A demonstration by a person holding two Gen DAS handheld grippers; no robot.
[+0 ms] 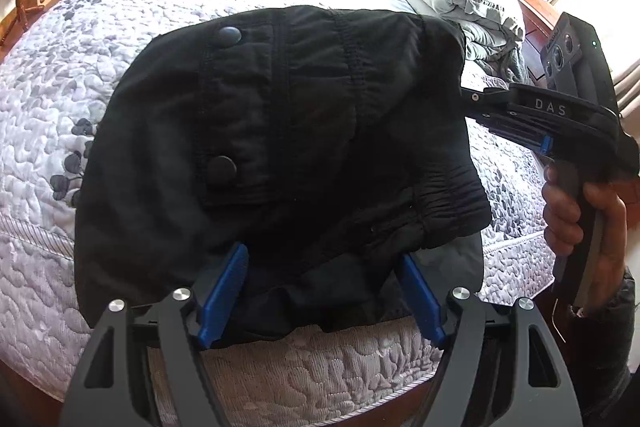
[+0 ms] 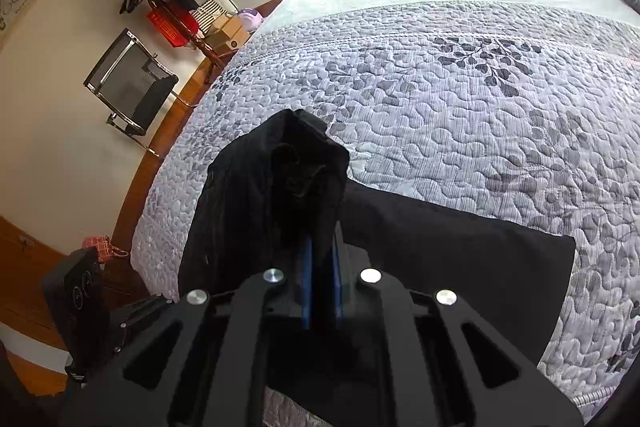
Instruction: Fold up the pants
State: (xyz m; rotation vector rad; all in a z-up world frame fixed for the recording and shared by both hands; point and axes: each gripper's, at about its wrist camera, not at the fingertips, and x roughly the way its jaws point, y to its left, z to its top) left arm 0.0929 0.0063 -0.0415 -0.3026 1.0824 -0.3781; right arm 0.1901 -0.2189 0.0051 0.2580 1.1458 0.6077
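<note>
Left gripper stood wide open, blue pads either side of the black fabric pants without pinching. Right gripper was clamped on a bunched fold of them. Pants lay partly lifted over the grey leaf-patterned quilted bedspread.

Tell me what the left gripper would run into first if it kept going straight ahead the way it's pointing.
The black pants. The left gripper has its blue fingers spread wide, and the bunched cloth already sits between them, so it would press straight into the fabric. The quilted bedspread lies beyond; depth is hard to judge.
</note>
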